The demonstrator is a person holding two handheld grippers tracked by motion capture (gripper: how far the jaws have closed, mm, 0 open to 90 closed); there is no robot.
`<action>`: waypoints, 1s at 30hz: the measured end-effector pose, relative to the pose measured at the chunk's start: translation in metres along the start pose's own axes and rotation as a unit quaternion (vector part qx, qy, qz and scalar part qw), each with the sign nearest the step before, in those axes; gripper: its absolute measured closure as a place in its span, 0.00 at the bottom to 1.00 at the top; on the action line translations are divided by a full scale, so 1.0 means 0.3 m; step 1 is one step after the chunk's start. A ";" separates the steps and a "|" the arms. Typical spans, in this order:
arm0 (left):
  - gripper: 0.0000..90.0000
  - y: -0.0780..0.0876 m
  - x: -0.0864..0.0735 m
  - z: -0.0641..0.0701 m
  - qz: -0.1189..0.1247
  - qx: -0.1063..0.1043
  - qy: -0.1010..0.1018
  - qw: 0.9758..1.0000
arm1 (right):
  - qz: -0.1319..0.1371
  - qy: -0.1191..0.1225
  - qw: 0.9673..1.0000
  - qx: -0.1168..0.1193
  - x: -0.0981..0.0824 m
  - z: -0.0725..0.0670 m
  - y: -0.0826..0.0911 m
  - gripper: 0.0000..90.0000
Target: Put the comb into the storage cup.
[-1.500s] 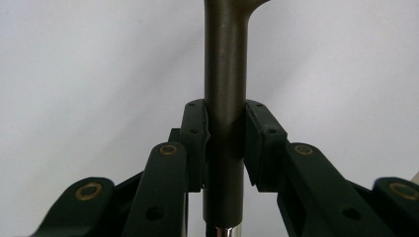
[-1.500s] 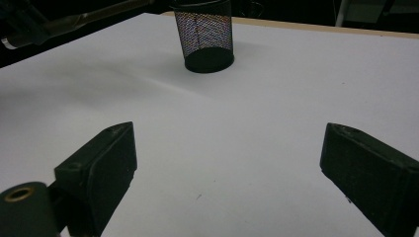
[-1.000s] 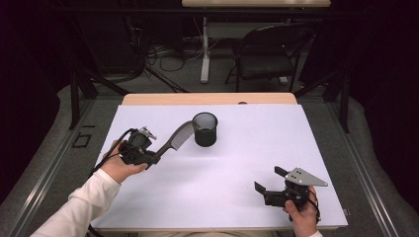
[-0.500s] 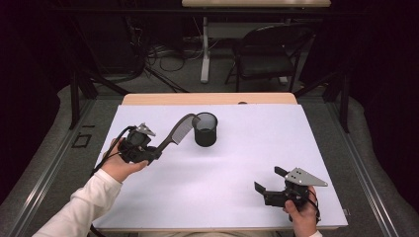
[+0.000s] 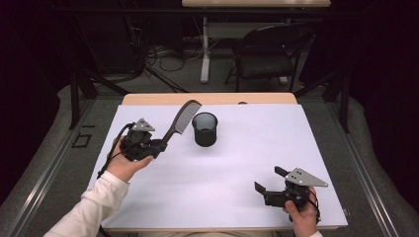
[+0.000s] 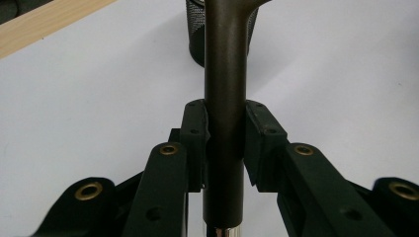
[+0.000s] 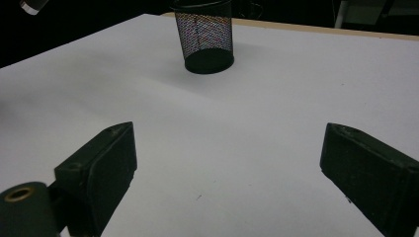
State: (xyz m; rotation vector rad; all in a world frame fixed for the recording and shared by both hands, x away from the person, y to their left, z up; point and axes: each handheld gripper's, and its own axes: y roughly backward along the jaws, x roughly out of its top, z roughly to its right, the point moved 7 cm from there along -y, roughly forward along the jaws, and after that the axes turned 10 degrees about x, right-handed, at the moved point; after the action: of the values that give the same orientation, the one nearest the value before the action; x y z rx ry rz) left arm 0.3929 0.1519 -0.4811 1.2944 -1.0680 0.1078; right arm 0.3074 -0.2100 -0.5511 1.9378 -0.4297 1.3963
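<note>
A white table point(image 5: 217, 197), seen from above, with a black mesh pen cup point(image 5: 205, 129) standing upright a little behind its centre; everything else is placed relative to that cup.

Left of the cup, the person's left hand point(image 5: 123, 160) holds the left gripper point(image 5: 160, 144) above the table, its jaws clamped on the handle of a dark comb point(image 5: 180, 122). The comb slants up and away from the gripper, so its toothed head ends just left of the cup's rim and higher than it, not touching the cup. In the left gripper view the comb's handle point(image 6: 225, 123) runs straight up between the two black pads, which press on it from both sides (a shiny metal cap shows at the handle's lower end), and the cup point(image 6: 197, 34) stands right behind it, partly hidden by the handle.

Right of the cup and well nearer the person, at the table's front edge, the right hand point(image 5: 301, 212) holds the right gripper point(image 5: 271, 182) low over the table. Its jaws stand wide apart with nothing between them. In the right gripper view the bare white surface lies between the pads and the cup point(image 7: 207, 37) stands well apart.

Behind the table, beyond the cup, a dark folding chair point(image 5: 269, 57) and loose cables point(image 5: 158, 52) rest on the floor.
</note>
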 end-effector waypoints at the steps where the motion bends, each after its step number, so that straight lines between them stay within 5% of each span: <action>1: 0.81 -0.001 0.001 0.002 0.004 0.000 0.001 1.000 | 0.000 0.000 1.000 -0.001 0.000 0.000 0.000 0.08; 30: 0.81 -0.049 0.083 0.097 0.087 0.012 0.006 0.996 | 0.000 0.000 1.000 -0.001 -0.003 0.003 -0.003 0.08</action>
State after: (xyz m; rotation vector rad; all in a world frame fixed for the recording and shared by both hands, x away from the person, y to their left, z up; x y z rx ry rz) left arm 0.3987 0.1114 -0.4778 1.2190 -1.1718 0.2604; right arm 0.3082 -0.2101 -0.5522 1.9363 -0.4311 1.3955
